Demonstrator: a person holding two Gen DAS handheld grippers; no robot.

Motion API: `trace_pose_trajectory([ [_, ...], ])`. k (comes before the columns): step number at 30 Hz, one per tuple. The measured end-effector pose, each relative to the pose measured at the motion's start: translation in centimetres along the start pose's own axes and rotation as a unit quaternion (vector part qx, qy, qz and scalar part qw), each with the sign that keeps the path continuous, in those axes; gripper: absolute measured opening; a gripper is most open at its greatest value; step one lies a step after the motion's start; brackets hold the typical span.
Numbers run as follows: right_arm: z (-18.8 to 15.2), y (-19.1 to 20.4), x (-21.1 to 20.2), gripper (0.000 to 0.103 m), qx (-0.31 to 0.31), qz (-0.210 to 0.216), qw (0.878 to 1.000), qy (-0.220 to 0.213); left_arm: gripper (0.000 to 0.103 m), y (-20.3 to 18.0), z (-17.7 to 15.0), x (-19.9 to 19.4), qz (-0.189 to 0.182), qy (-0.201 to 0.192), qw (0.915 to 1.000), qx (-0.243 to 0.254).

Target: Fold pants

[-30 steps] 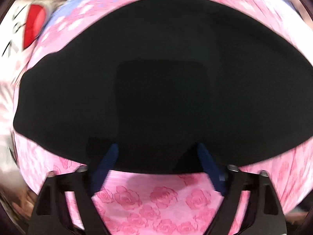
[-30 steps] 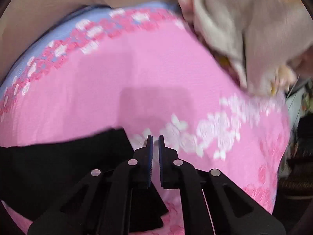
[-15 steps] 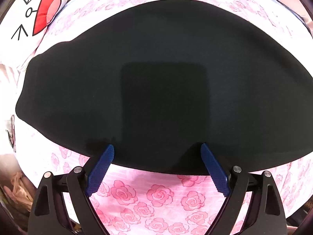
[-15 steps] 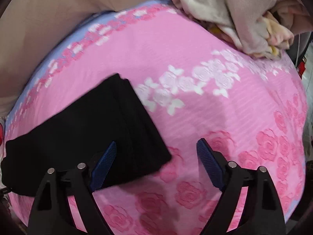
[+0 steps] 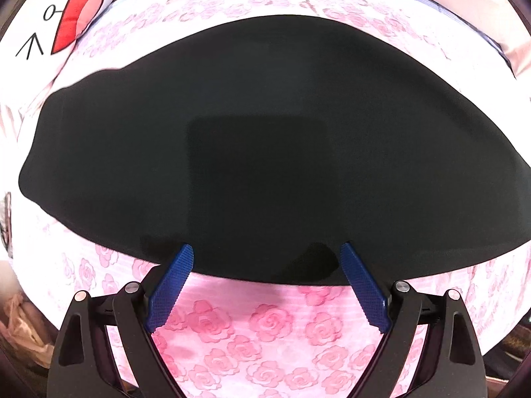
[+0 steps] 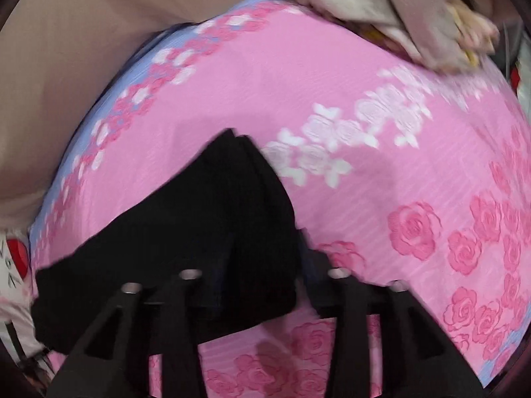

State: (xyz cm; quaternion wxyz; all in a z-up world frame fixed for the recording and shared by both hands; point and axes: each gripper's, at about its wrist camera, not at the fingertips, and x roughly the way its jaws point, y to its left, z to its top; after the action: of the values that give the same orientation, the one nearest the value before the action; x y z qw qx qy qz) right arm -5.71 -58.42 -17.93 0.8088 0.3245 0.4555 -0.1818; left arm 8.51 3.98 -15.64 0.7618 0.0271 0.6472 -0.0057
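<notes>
Hovering over black pants (image 5: 265,146) lying flat on pink rose-print sheet (image 5: 259,338), left gripper (image 5: 267,265) points down, blue fingers (image 5: 172,285) spread, near hem just ahead of tips, nothing held. Right gripper (image 6: 262,275) closing, pants' folded corner between jaws; contact unclear through blur. Beige cloth pile (image 6: 381,10) lies far ahead.

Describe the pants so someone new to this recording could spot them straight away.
Start from the pink rose-print bedspread that fills both views. Lying flat on it is a folded black garment, the pants, with the left gripper open above their near edge. They are the only plain dark thing there; the crumpled beige cloth at the far edge is pale.
</notes>
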Motion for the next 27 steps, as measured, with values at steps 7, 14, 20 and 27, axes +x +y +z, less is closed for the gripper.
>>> trace_pose_trajectory([
  [7, -0.6, 0.8, 0.6, 0.081, -0.062, -0.039, 0.997, 0.004, 0.089, 1.7, -2.1, -0.4, -0.001, 0.008, 0.9996, -0.027],
  [14, -0.3, 1.6, 0.5, 0.017, -0.037, 0.043, 0.998, 0.017, 0.089, -0.1, -2.0, -0.5, -0.004, 0.008, 0.9999, -0.006],
  [20, -1.6, 10.9, -4.0, 0.017, -0.073, 0.136, 0.988, -0.002, 0.089, 1.1, -1.7, -0.9, -0.025, -0.012, 0.9995, -0.013],
  [27, -10.9, 34.2, -3.3, 0.017, -0.247, 0.274, 0.924, 0.102, 0.089, 7.5, -2.4, -1.0, -0.06, -0.04, 0.9947, -0.073],
])
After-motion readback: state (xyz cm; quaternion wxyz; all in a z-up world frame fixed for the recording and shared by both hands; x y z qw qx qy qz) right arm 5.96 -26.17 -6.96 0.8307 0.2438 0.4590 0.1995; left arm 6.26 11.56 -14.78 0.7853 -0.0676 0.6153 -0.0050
